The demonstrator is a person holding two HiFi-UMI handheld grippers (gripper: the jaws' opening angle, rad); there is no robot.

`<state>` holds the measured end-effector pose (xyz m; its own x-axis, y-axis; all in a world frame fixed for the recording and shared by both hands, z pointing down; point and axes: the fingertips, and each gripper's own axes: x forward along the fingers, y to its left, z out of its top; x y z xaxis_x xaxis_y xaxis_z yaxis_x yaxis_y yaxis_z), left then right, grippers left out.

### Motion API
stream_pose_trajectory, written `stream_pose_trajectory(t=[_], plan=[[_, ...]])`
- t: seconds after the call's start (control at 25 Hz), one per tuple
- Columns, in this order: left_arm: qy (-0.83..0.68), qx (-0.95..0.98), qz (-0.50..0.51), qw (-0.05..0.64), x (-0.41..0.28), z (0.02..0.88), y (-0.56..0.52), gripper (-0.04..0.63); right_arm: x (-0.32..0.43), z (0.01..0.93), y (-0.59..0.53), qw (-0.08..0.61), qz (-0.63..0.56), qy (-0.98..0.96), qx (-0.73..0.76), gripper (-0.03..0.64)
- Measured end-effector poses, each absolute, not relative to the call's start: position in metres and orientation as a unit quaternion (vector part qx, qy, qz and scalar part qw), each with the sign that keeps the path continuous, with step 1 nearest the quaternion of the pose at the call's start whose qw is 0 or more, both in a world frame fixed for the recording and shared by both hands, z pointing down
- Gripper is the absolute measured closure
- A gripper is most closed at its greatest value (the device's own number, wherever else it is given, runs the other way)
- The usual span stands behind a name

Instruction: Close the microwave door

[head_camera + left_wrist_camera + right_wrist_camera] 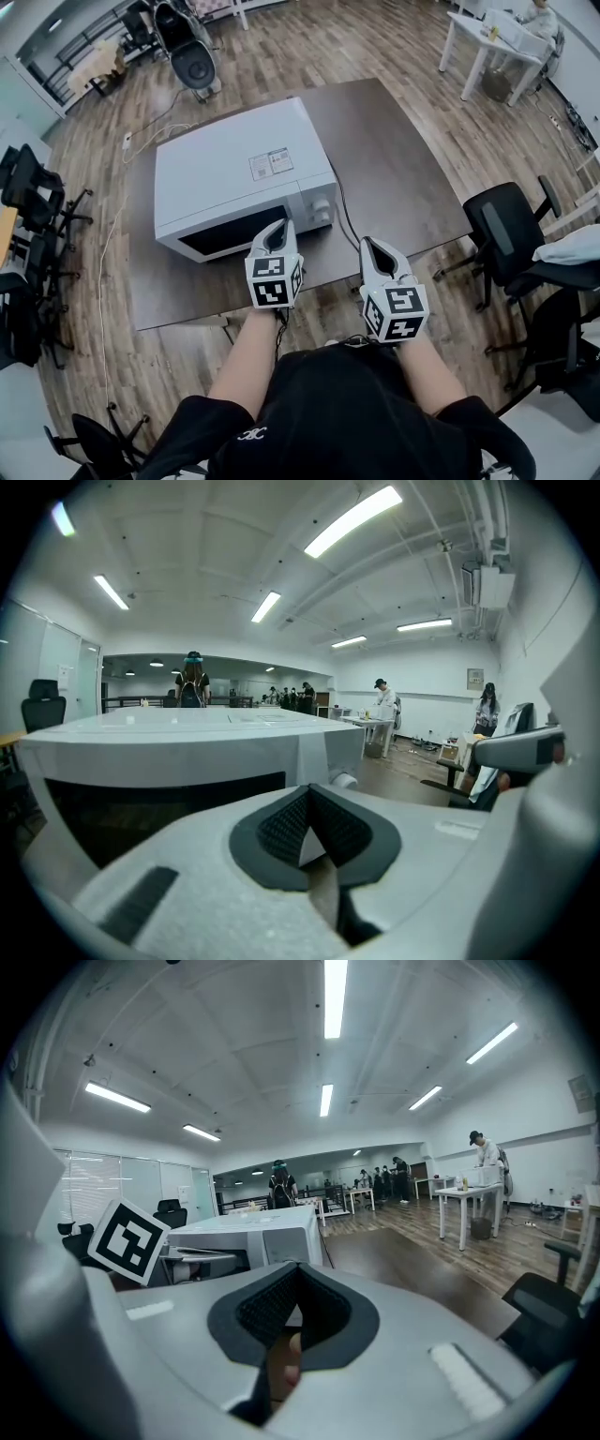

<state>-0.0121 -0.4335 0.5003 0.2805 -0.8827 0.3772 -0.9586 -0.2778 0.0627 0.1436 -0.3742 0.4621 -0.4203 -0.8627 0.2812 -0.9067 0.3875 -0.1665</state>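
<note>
A white microwave point(239, 173) stands on the brown table point(394, 178); its dark-windowed door point(234, 234) lies flush with the front, and the knobs are at the right end. My left gripper point(279, 226) is just in front of the door's right part, with its jaws shut and nothing between them. In the left gripper view the microwave point(187, 747) fills the space just behind the left gripper point(309, 794). My right gripper point(372, 246) hovers over the table's front edge, to the right of the microwave, shut and empty. The right gripper view shows the right gripper point(295, 1274) with the microwave point(258, 1232) to its left.
A black cable point(345, 214) runs from the microwave's right side across the table. Black office chairs point(511, 230) stand to the right, and more point(33, 192) to the left. A white table point(487, 42) with a person is at the far right.
</note>
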Motion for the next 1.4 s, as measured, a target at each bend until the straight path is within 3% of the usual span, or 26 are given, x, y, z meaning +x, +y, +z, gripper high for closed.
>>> stream_pose_trajectory(t=[0.32,0.96,1.4], plan=[[-0.602,0.781,0.119,0.113,-0.046,0.463,-0.385,0.586,0.088,0.441,-0.36,0.066,0.126,-0.857,0.495,0.607],[-0.703,0.696,0.069,0.125,-0.196,0.431,-0.237,0.586,-0.042,0.418,-0.289,0.057,0.122,-0.905,0.404,0.609],[-0.717,0.681,0.077,0.124,-0.241,0.432,-0.178,0.586,-0.096,0.416,-0.236,0.064,0.12,-0.915,0.381,0.609]])
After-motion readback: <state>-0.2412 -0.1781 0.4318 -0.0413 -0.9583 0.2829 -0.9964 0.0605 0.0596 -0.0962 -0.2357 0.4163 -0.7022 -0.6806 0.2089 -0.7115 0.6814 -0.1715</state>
